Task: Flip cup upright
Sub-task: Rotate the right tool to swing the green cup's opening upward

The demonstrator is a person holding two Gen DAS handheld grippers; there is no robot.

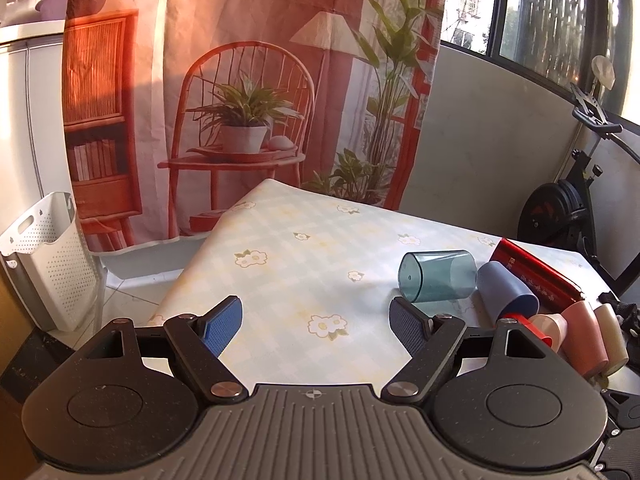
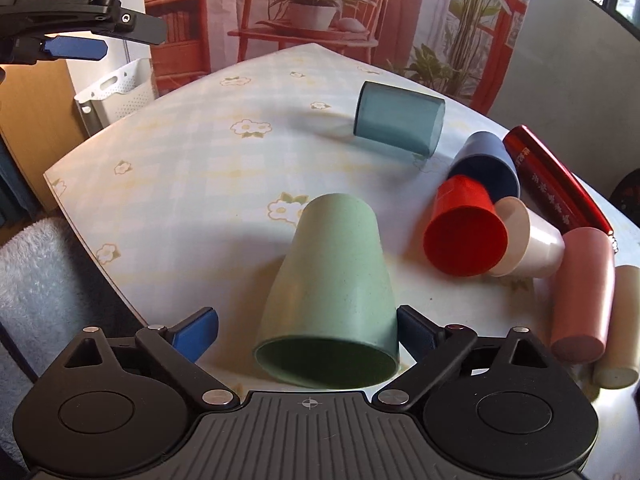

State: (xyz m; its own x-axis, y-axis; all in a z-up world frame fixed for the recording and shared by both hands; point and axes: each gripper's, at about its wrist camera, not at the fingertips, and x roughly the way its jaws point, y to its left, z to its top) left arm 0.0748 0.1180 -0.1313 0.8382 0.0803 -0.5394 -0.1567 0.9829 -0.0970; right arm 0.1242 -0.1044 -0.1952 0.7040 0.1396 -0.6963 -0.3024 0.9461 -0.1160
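The green cup [image 2: 332, 300] lay on its side on the table [image 2: 180, 168], right in front of the right gripper [image 2: 308, 336], with its open mouth facing back toward the gripper and its bottom pointing away. The wide end sat between the two blue fingers [image 2: 196, 334], which were spread wide; the finger on the right looked very close to the cup wall, and I could not tell if it touched. If the fingers squeezed the round, smooth wall off to one side, the cup could roll or pop out. It could then bump the red cup [image 2: 464, 236], which lay just past it to the right, next to a white cup [image 2: 532, 240], a dark blue cup [image 2: 486, 168], a pink cup [image 2: 582, 296] and a red box [image 2: 556, 184]. Farther ahead lay a see-through teal cup [image 2: 398, 120]. The left gripper [image 1: 316, 320] was open too, holding nothing, over the bare flowered tablecloth, with the teal cup ahead to its right.
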